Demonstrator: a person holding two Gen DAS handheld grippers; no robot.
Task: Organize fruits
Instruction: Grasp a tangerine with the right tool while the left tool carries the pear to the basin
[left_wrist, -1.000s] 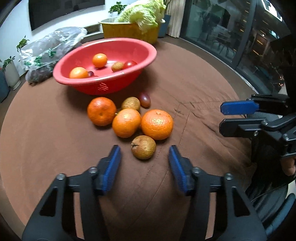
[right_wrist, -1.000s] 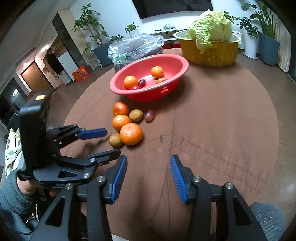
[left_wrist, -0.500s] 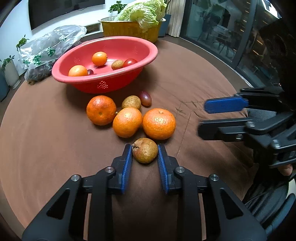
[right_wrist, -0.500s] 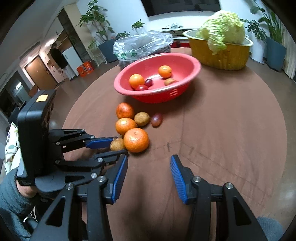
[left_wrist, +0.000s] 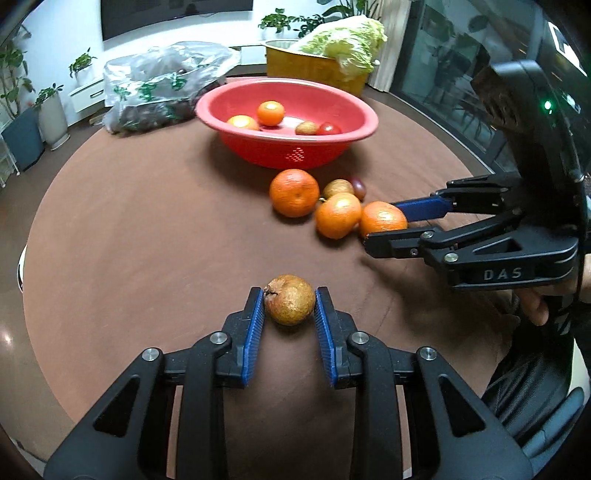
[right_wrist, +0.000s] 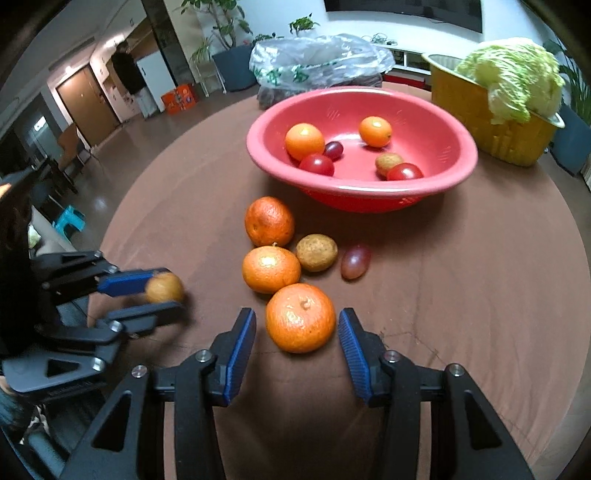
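Between the closing right tongs (right_wrist: 297, 332), an untouched orange (right_wrist: 300, 317); left tongs (left_wrist: 289, 308) clamping a brown fruit (left_wrist: 289, 299).

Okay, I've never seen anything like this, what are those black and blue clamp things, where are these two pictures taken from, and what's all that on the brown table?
Each clamp is a hand-held tool with two blue-padded fingers, one in each of a person's hands. A wide-angle camera on each looks forward along its fingers, so one picture is from the left tool and one from the right tool.

On the brown table stands a red bowl holding small oranges, tomatoes and other fruit. In front of it lie three oranges, a small brown fruit and a grape. Behind are a plastic bag and a yellow tub with a cabbage.

The left tool is clamped on a brown pear-like fruit. The right tool's jaws are closing around the nearest orange, not yet touching it.
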